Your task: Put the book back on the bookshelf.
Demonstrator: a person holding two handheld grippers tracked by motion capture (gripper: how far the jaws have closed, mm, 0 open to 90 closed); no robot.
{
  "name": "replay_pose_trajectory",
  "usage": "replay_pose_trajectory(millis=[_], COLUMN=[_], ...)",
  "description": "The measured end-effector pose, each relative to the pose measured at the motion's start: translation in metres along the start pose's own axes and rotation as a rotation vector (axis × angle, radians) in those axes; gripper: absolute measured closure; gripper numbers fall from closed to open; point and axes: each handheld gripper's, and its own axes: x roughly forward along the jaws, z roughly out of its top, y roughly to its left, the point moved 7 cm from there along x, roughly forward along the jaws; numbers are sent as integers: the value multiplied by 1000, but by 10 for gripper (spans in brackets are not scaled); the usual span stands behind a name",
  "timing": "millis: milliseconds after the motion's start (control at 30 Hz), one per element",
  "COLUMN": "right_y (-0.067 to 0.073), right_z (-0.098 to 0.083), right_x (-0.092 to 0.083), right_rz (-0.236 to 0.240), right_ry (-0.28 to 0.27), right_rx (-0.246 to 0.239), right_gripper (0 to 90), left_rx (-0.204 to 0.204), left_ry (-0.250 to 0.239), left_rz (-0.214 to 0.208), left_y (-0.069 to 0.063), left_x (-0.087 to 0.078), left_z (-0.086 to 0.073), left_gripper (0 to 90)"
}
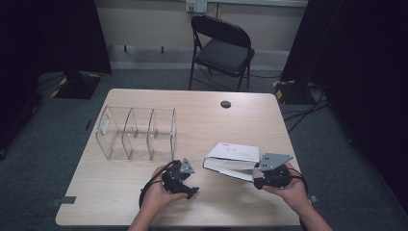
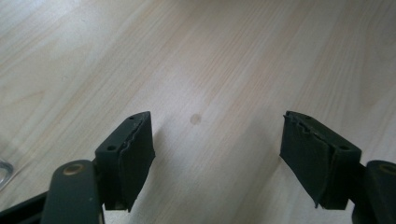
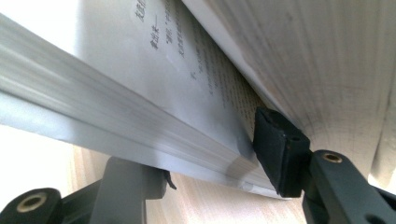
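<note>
Book [image 1: 231,161], tilted, clamped in right gripper [image 1: 262,177] jaws; left gripper [image 1: 185,185] jaws apart, empty. Loose pages could slip free.

In the right gripper view, the book [image 3: 140,93] runs off the picture's edges beyond the right claw [image 3: 210,158], its near page edges blurred and its print too small to read; it hides one claw pad.

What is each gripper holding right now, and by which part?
The right gripper grips the book by its near right corner. The left gripper is open over the table, holding nothing.
</note>
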Motion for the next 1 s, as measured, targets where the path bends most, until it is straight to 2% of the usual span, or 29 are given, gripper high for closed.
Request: replay_pose_trajectory(millis=[133,167,267,400,433,600,900,1000], right_y=[-1,0,0,0,-1,0,-4,-6], right_z=[1,1,2,2,3,4,11,12], right_x=[-1,-1,-1,-3,-4,-6,-12,-14], right_rz=[11,14,14,25,33,52,84,90], right_ry=[4,10,14,9,6,12,40,43], right_rx=[3,-1,-6,22,28,35,78,76], right_gripper=[496,496,496,497,498,503,532,552], left_rx=[-11,2,4,18,14,26,28,25], left_ry=[-22,-27,-41,-51,-76,-86,-83,-83], left_rz=[-5,-14,-19,-19,-28,-32,-31,-28], left_y=[0,1,1,2,1,0,-1,-1], left_x=[3,3,5,6,8,12,12,12], left_z=[-2,-2,-2,-4,-4,-4,-4,-4], left_gripper=[215,200,146,123,90,13,0,0])
